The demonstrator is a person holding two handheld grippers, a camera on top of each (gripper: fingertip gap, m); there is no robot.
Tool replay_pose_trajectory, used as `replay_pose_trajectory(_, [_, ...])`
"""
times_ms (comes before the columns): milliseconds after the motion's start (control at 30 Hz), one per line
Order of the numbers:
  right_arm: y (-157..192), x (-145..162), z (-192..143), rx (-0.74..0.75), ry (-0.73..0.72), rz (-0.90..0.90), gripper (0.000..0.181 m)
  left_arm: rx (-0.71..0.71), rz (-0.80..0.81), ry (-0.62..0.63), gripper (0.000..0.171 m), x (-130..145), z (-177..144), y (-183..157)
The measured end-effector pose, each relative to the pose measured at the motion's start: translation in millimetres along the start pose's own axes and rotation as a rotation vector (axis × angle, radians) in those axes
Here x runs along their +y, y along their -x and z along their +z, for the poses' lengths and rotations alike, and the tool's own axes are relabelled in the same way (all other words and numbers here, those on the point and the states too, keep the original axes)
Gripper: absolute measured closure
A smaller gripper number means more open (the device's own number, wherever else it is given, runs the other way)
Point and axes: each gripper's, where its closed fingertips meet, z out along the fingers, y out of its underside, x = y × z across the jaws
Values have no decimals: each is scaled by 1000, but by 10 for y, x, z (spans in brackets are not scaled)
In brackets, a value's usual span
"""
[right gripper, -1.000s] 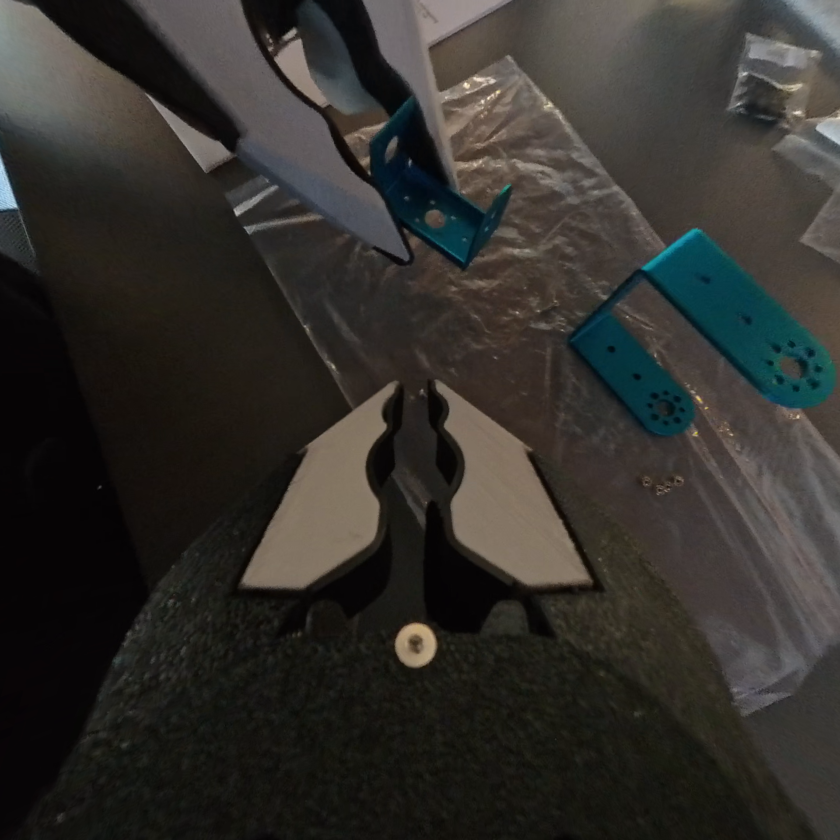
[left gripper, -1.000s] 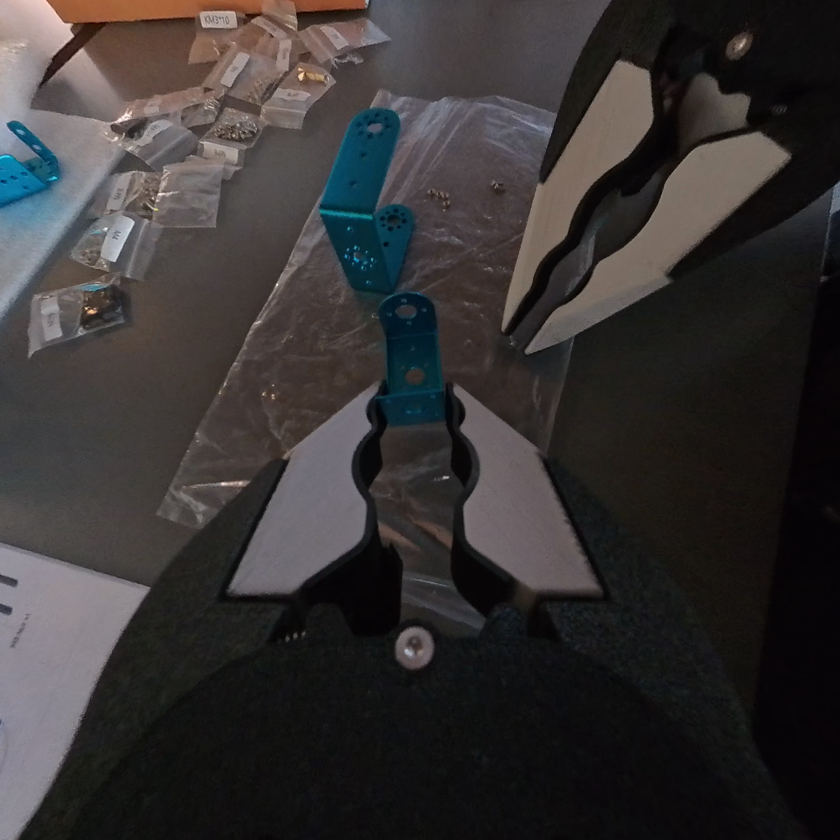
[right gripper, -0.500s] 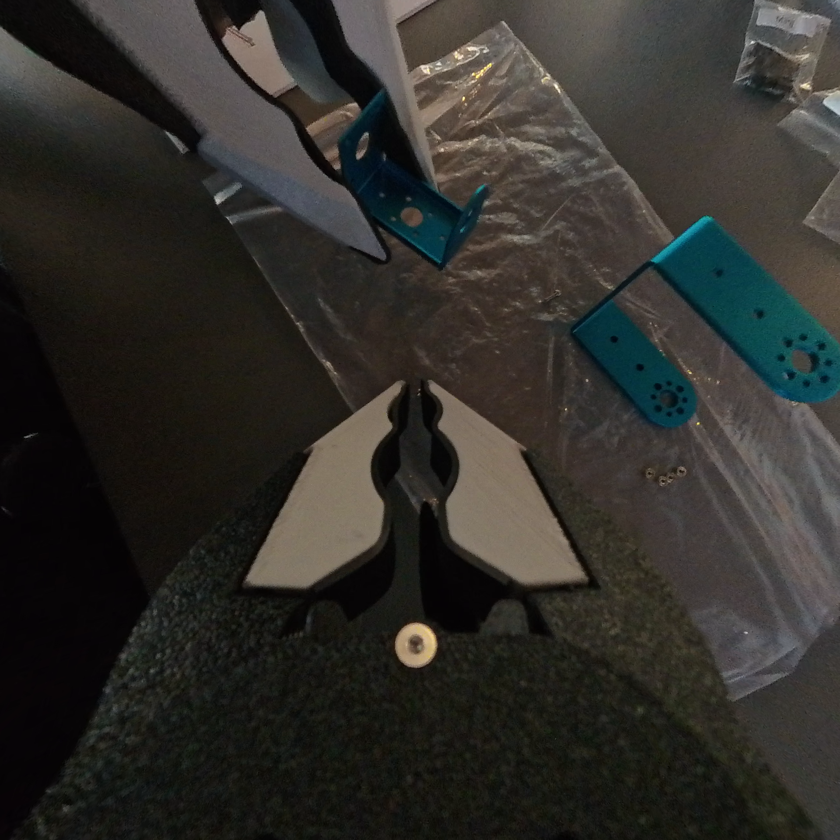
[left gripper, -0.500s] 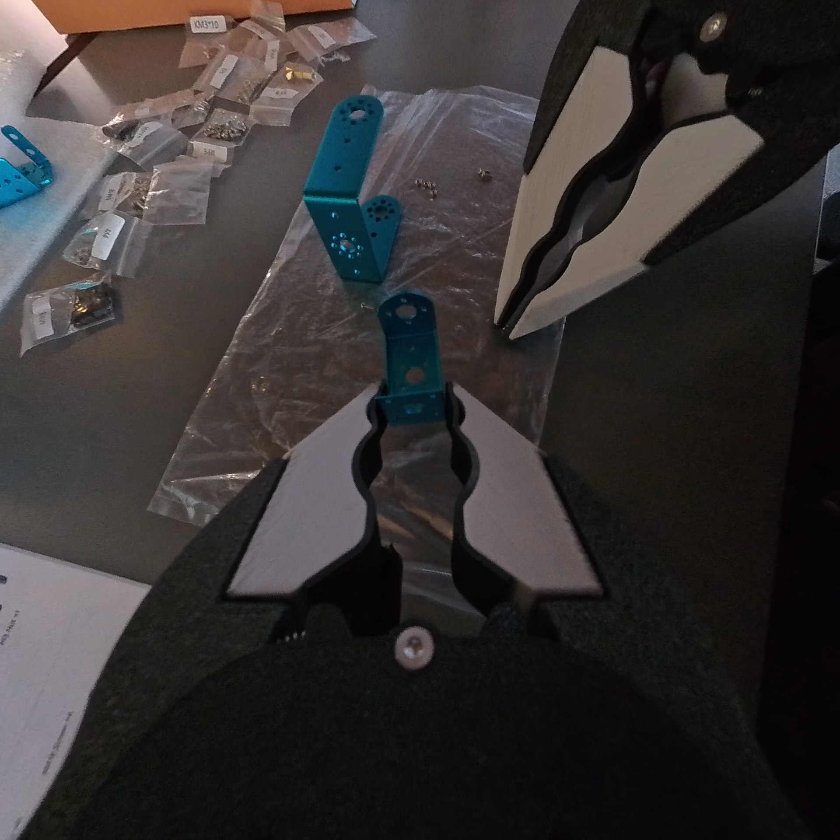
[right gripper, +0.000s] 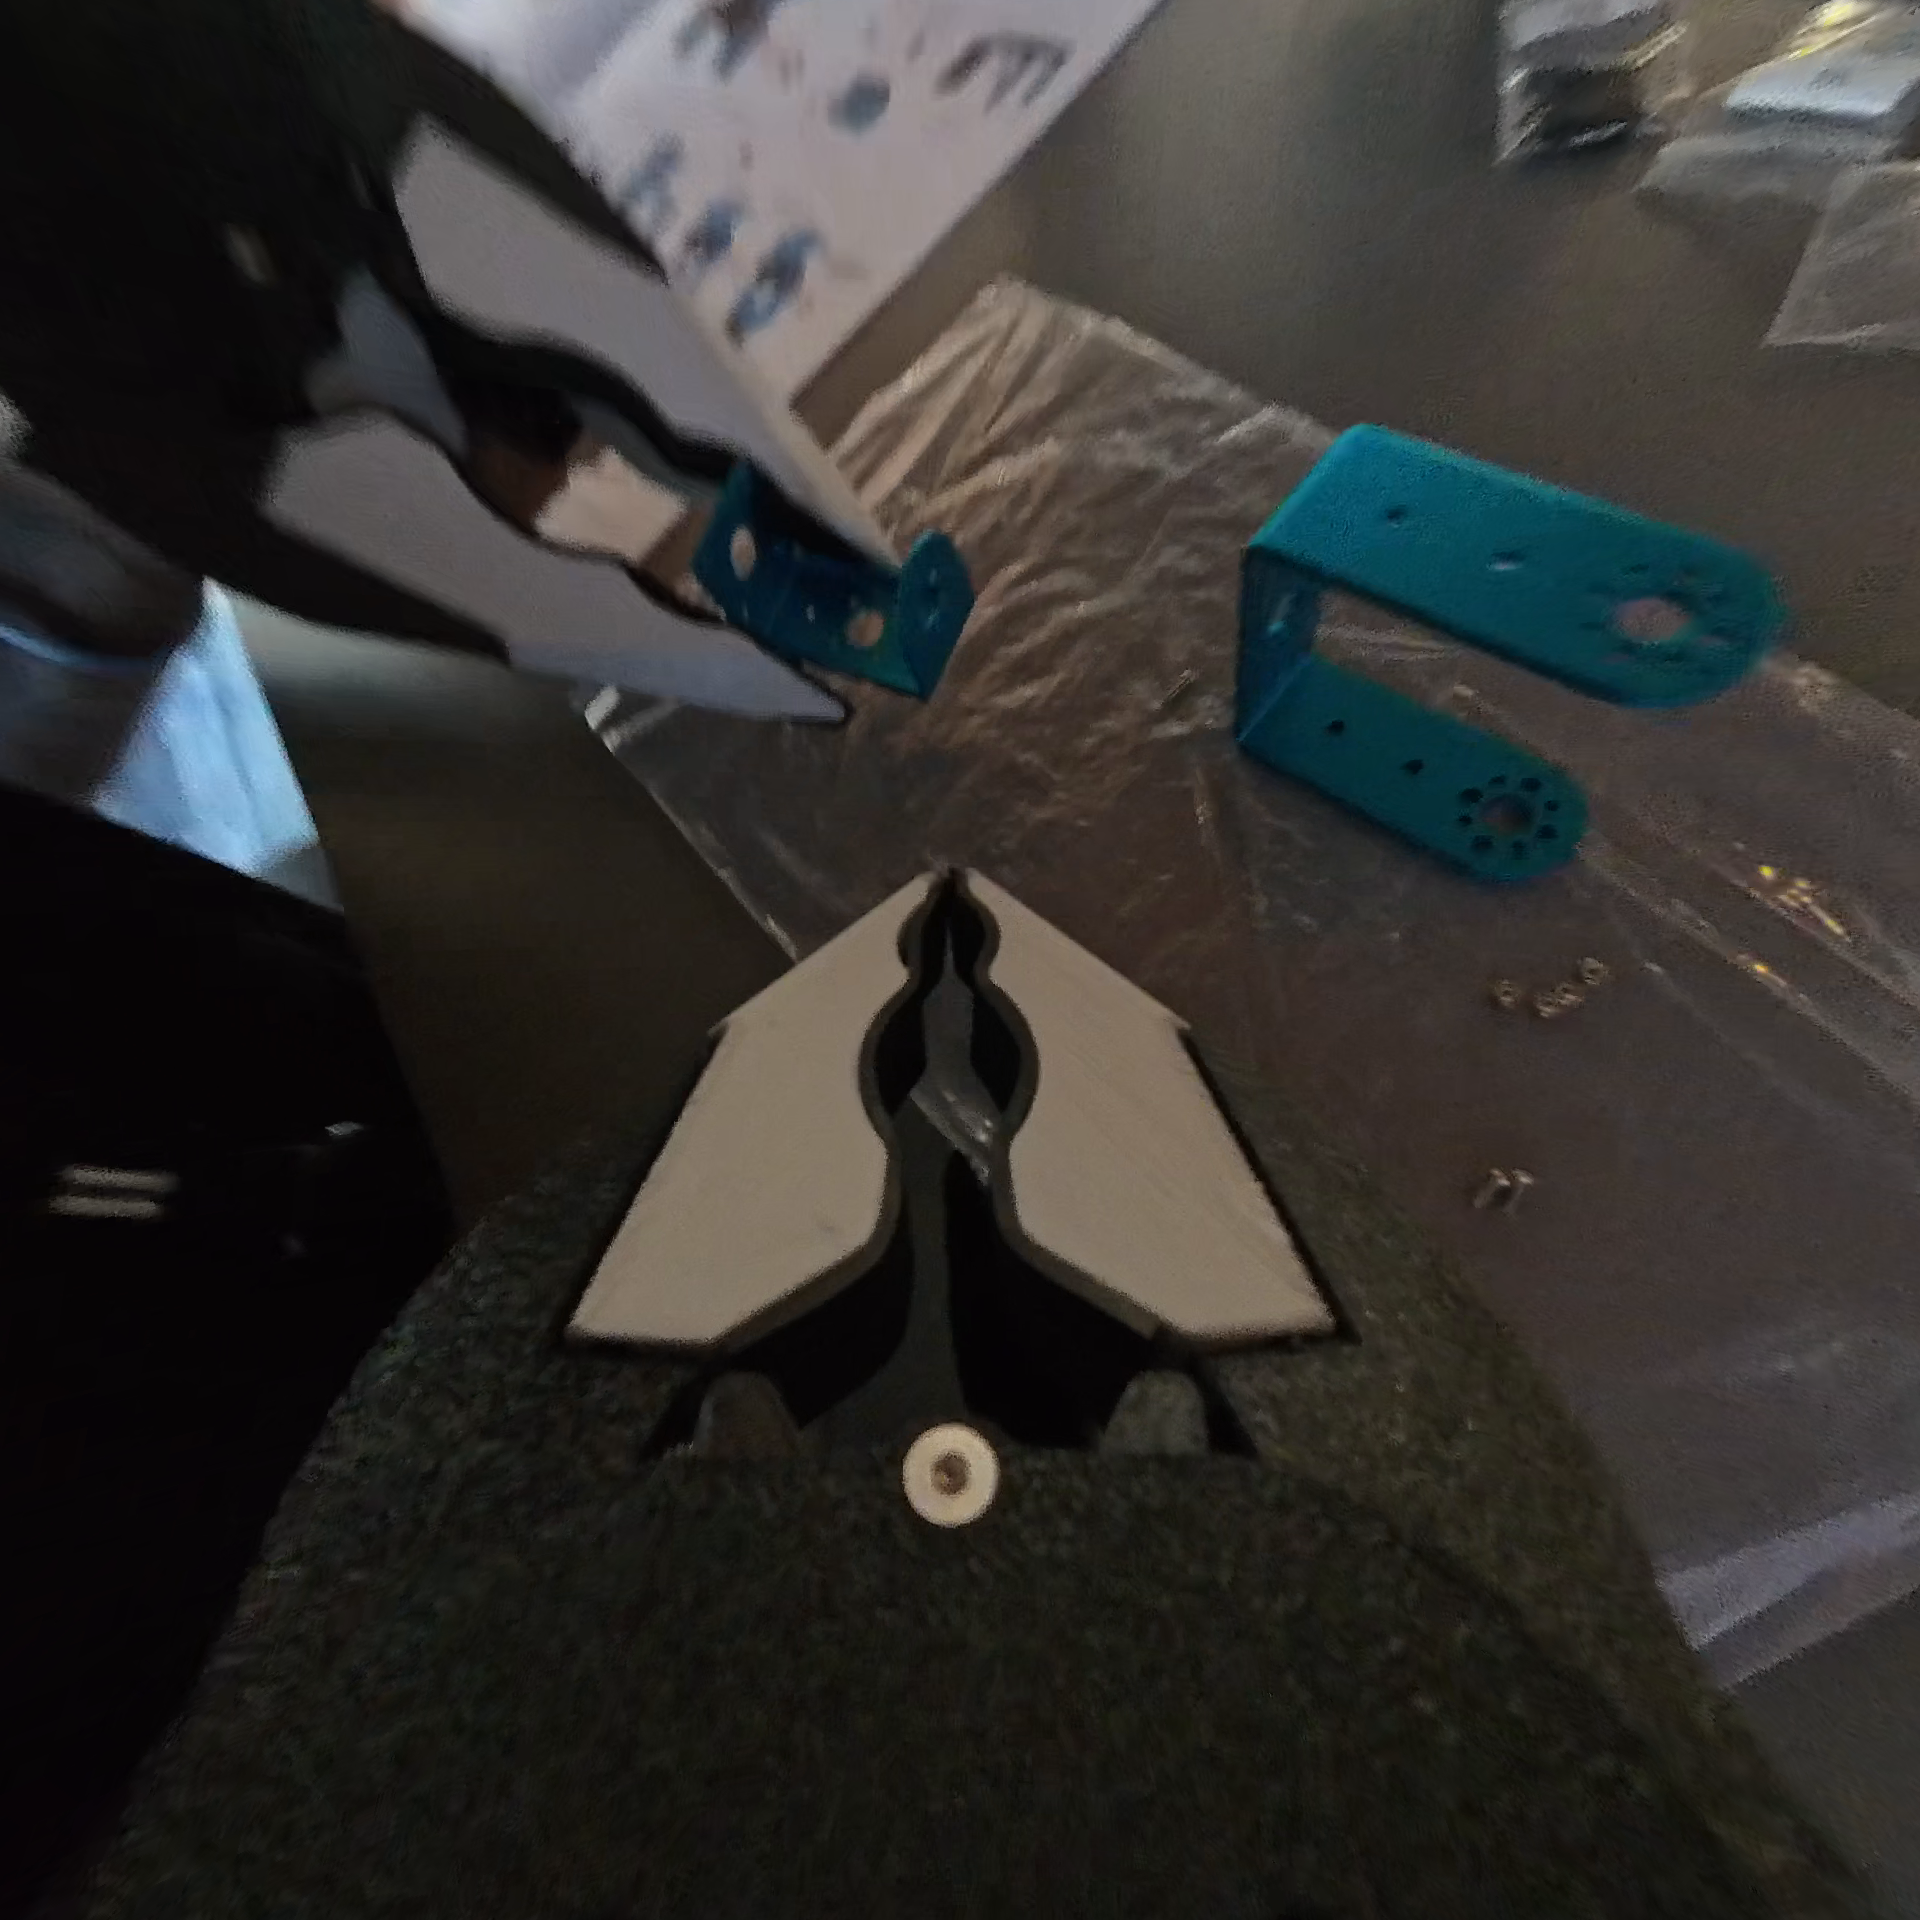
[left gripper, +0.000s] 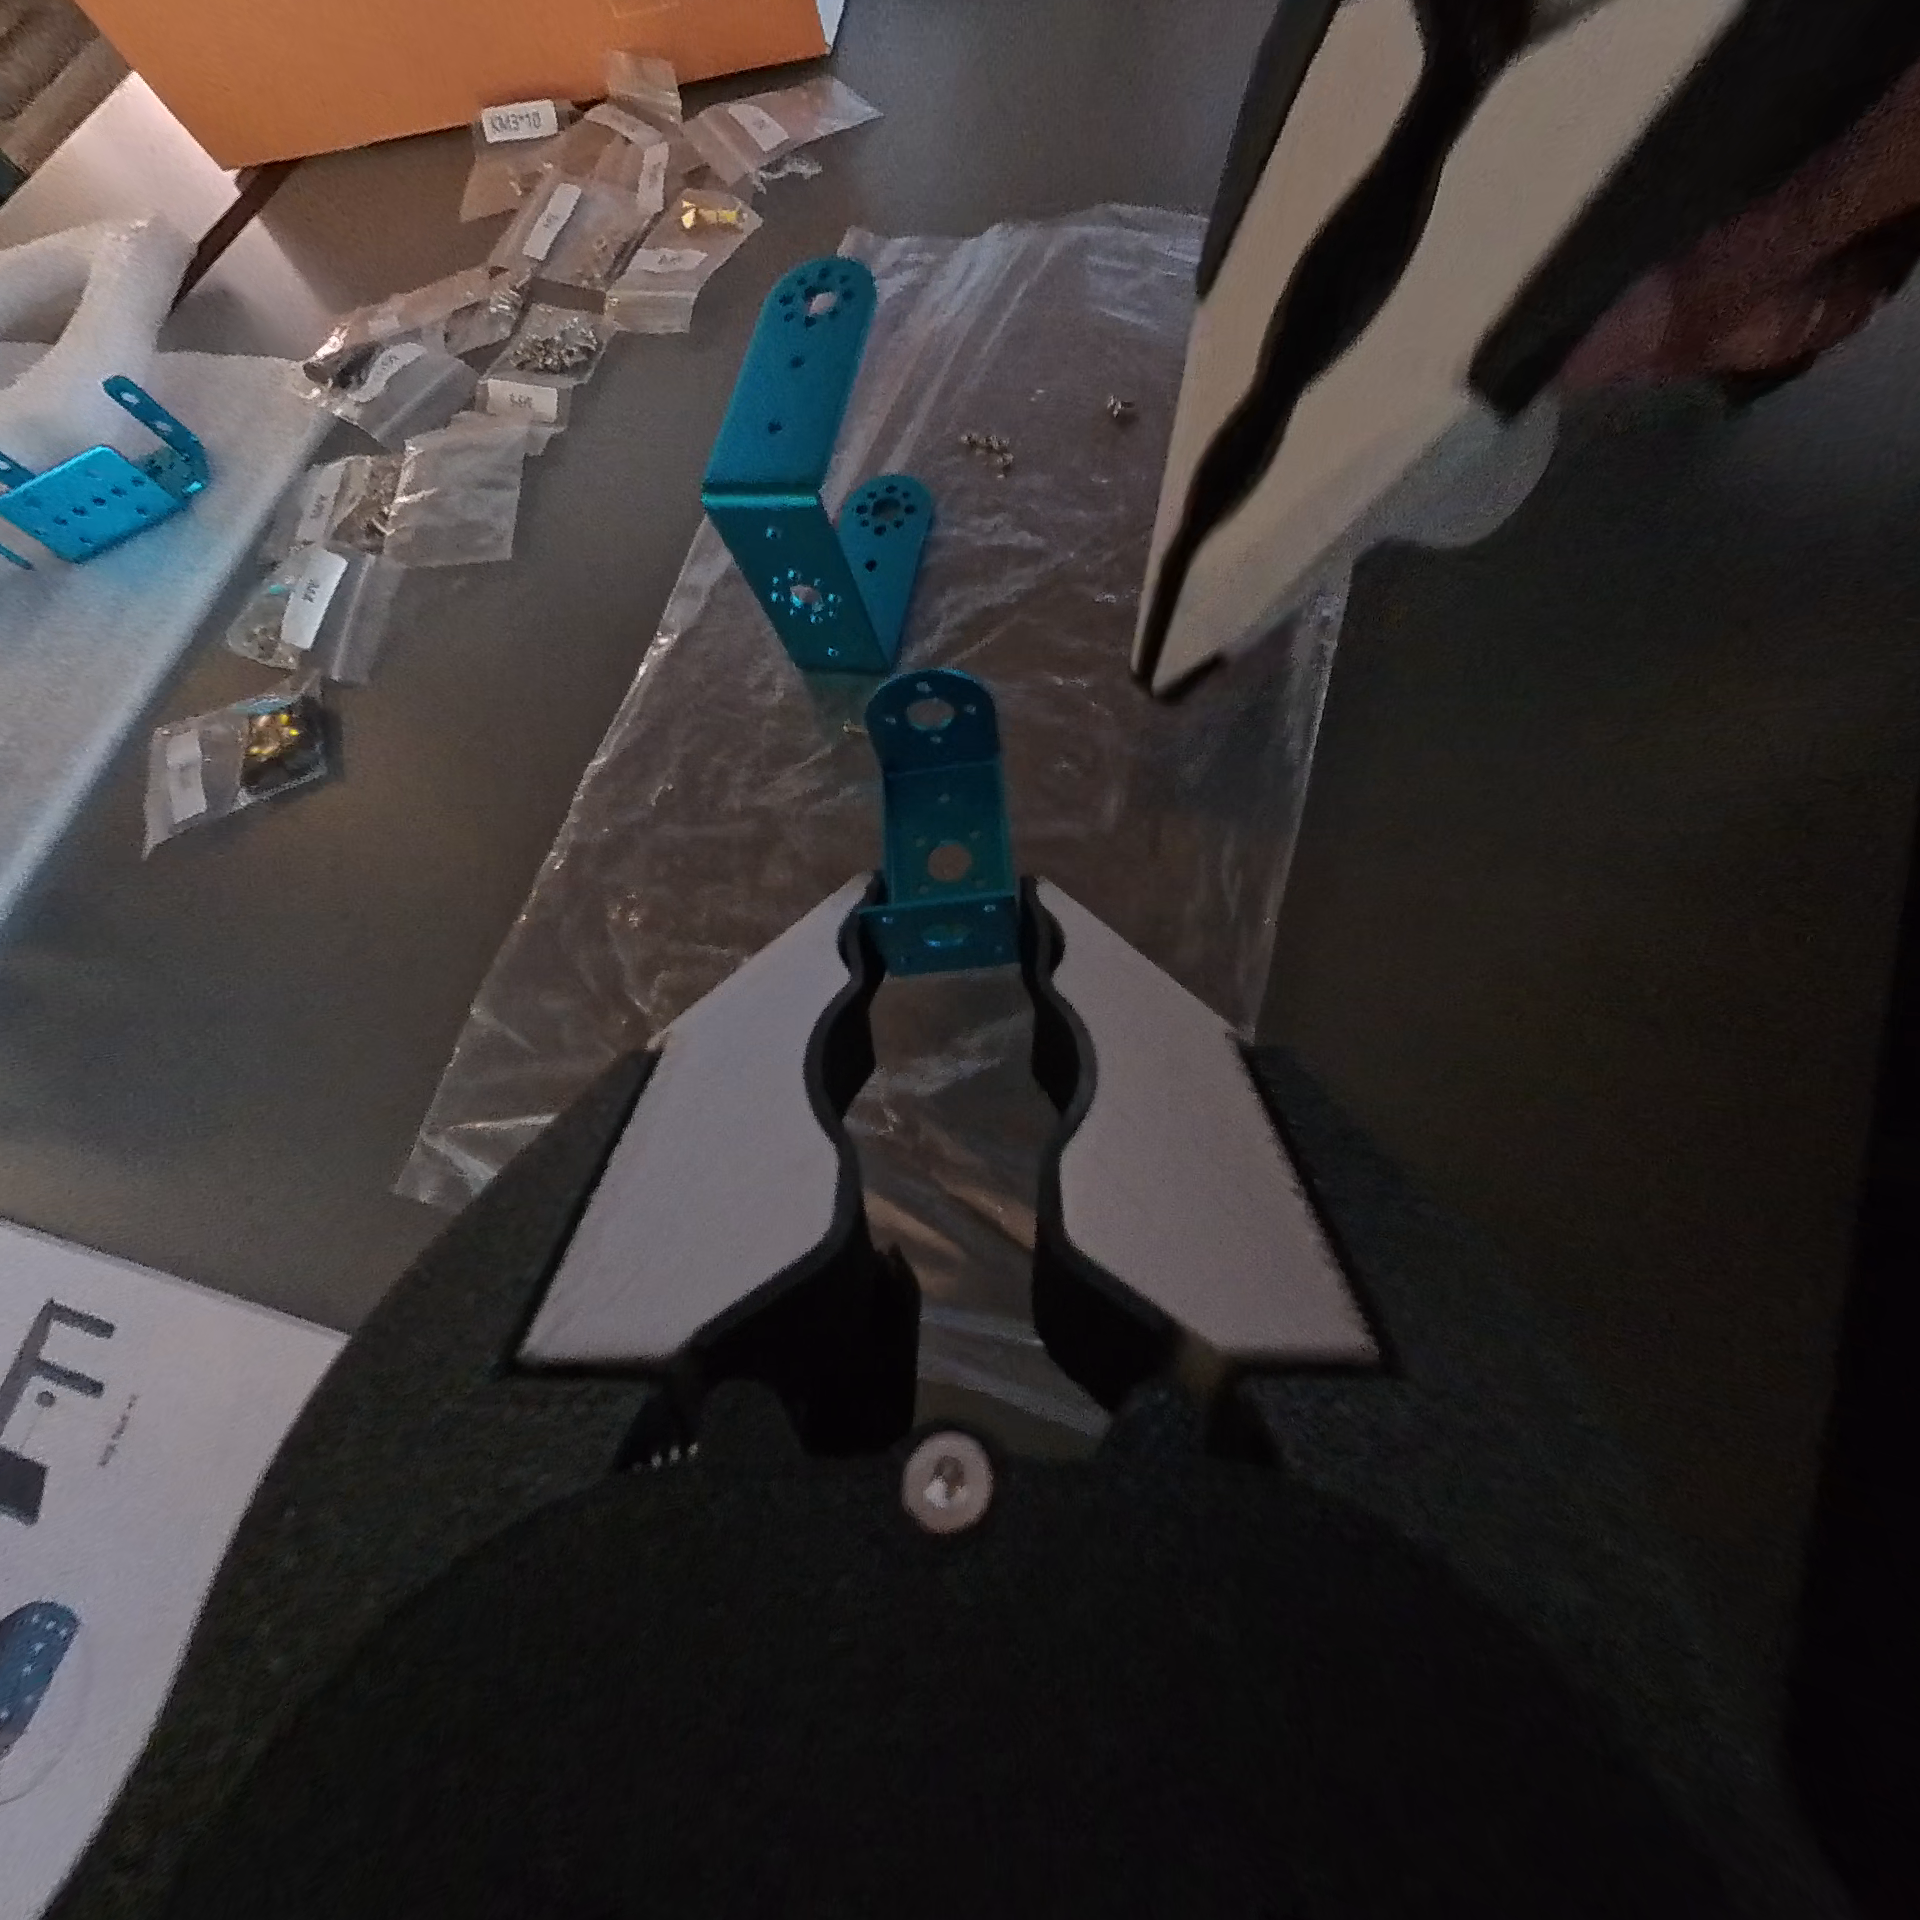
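Left tool (left gripper: 943, 914): pinches the small teal bracket (left gripper: 940, 821) at its tips, bracket projecting forward above the plastic sheet (left gripper: 727, 883).
Right tool (right gripper: 951, 883): pressed together, empty, over the sheet's edge.
Large teal bracket (left gripper: 810, 488): lies on the sheet just beyond the small one.
Desk (left gripper: 260, 883): dark.

Dim light, seemingly dark table (left gripper: 260, 935)
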Motion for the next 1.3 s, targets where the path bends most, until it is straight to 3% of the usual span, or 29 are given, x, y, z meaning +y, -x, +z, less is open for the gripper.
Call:
replay_pose_trajectory(100, [-62, -197, -197, -92, -155, 185, 181, -9, -11, 2, 147, -46, 64, -2])
replay_pose_trajectory(267, [-38, -461, -461, -413, -399, 521, 181, -19, 20, -15, 147, -185, 177, -59])
replay_pose_trajectory(400, [-48, -477, -493, -504, -455, 620, 181, -38, 30, -50, 147, -343, 247, -102])
replay_pose_trajectory(467, [-65, -446, -463, -477, -440, 618, 181, -35, 35, -58, 147, -390, 281, -133])
replay_pose_trajectory(533, [-110, -321, -399, -349, -360, 532, 181, -102, 66, -24, 147, -324, 285, -13])
replay_pose_trajectory(633, [-172, -29, -272, -74, -123, 230, 180, -169, 84, 36, 147, -160, 258, 166])
replay_pose_trajectory(767, [-353, 204, -249, 200, 131, -139, 160, -166, 62, 34, 147, -110, 217, 210])
replay_pose_trajectory(833, [-314, 236, -238, 153, 173, -245, 169, -169, 78, 34, 147, -116, 200, 204])
replay_pose_trajectory(900, [-129, 213, -198, 2, 173, -314, 167, -164, 83, 26, 147, -130, 191, 183])
replay_pose_trajectory(1033, [-93, 153, -140, -104, 208, -547, 169, -139, 72, 23, 147, -130, 178, 125])
replay_pose_trajectory(1100, [-50, 189, -85, -212, 245, -576, 168, -139, 79, 35, 147, -105, 153, 107])
replay_pose_trajectory(1300, [-69, 215, 46, -325, 293, -608, 171, -157, 43, 59, 147, -20, 61, 63])
